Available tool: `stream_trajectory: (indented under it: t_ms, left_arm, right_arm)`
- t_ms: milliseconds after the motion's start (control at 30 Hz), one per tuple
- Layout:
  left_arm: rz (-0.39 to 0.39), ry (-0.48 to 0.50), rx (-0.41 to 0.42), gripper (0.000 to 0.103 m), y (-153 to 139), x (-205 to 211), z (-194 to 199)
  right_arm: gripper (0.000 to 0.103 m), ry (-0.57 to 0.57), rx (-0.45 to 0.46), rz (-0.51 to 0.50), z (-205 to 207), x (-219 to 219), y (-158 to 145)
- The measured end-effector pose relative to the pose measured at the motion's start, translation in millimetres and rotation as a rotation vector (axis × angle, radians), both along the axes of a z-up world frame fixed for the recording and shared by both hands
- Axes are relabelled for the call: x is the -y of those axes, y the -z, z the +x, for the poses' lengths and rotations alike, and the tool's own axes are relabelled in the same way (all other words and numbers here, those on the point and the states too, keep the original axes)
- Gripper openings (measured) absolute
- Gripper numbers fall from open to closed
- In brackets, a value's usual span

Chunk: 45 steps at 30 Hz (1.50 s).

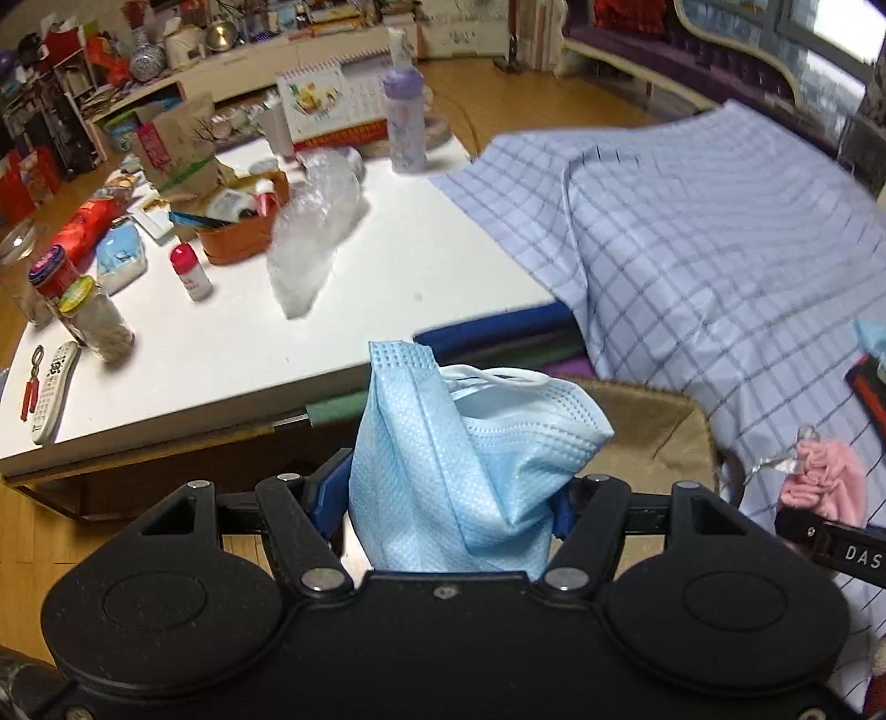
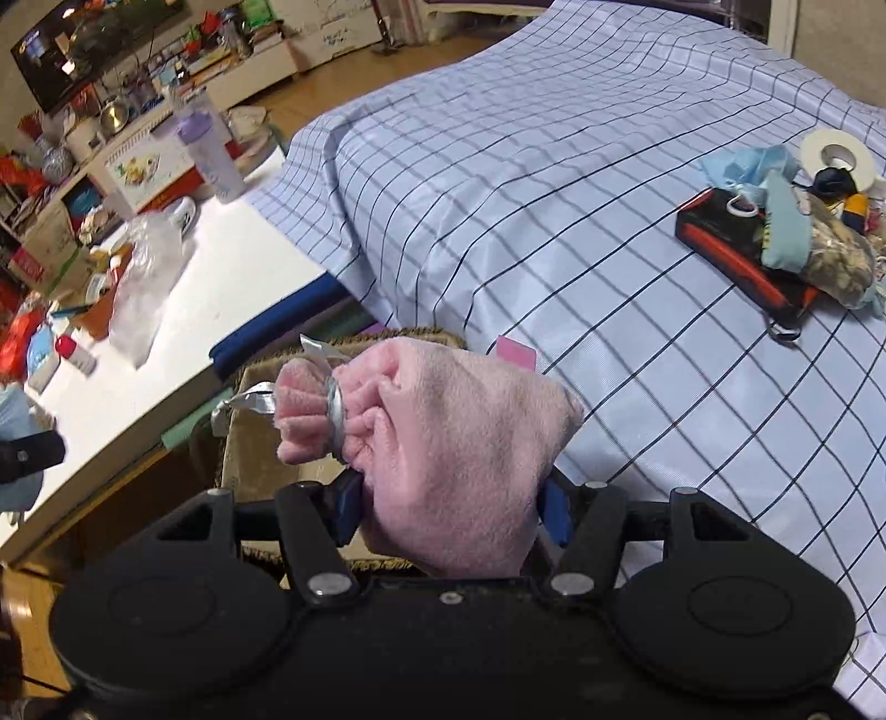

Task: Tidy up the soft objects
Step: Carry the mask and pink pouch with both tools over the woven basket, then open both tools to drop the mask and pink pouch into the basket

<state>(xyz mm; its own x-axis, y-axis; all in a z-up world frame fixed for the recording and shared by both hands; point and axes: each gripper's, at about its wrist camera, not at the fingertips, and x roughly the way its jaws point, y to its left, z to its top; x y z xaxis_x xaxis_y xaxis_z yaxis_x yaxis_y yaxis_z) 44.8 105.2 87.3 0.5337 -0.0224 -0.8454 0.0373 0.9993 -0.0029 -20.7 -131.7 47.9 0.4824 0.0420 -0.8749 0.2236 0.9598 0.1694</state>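
**Two soft items gripped above the brown basket**

While a checked sheet (image 2: 554, 194) covers the bed beside the cluttered white table (image 1: 221, 343), the brown basket (image 1: 653, 437) sits below both tools. Left gripper (image 1: 451, 498): jaws partly closed, clamping a crumpled blue face mask (image 1: 443, 454). Right gripper (image 2: 451, 507): jaws likewise pinching a pink plush pouch (image 2: 454, 443), tied with silver ribbon (image 2: 260, 396)

A wooden floor (image 1: 554, 105) is seen beyond a cluttered white table (image 1: 415, 266). A window (image 1: 819, 50) is set behind a checked bedcover (image 1: 692, 221).
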Motion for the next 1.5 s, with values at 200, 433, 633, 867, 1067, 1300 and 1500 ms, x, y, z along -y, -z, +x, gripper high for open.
stream_trajectory:
  t_ms: [200, 433, 633, 867, 1067, 1300, 1500]
  left_arm:
    - [-0.002, 0.031, -0.112, 0.062, 46, 27, 6]
    - [0.049, 0.080, -0.170, 0.062, 80, 58, 19]
    - [0.056, 0.101, -0.216, 0.063, 99, 65, 36]
    - [0.025, 0.086, -0.255, 0.085, 116, 61, 55]
    - [0.008, 0.060, -0.305, 0.085, 128, 52, 62]
    - [0.009, 0.055, -0.336, 0.085, 134, 51, 55]
    - [0.014, 0.067, -0.331, 0.085, 129, 54, 43]
  right_arm:
    - [0.061, -0.011, -0.034, -0.003, -1, 1, 8]
    - [0.061, -0.026, -0.076, -0.030, 15, -4, 21]
    - [0.061, -0.057, -0.104, -0.049, 40, -17, 32]
    - [0.071, -0.076, -0.120, -0.061, 69, -30, 48]
    - [0.074, -0.074, -0.132, -0.074, 71, -30, 53]
    - [0.076, -0.061, -0.146, -0.110, 61, -26, 57]
    - [0.084, -0.054, -0.136, -0.132, 46, -21, 51]
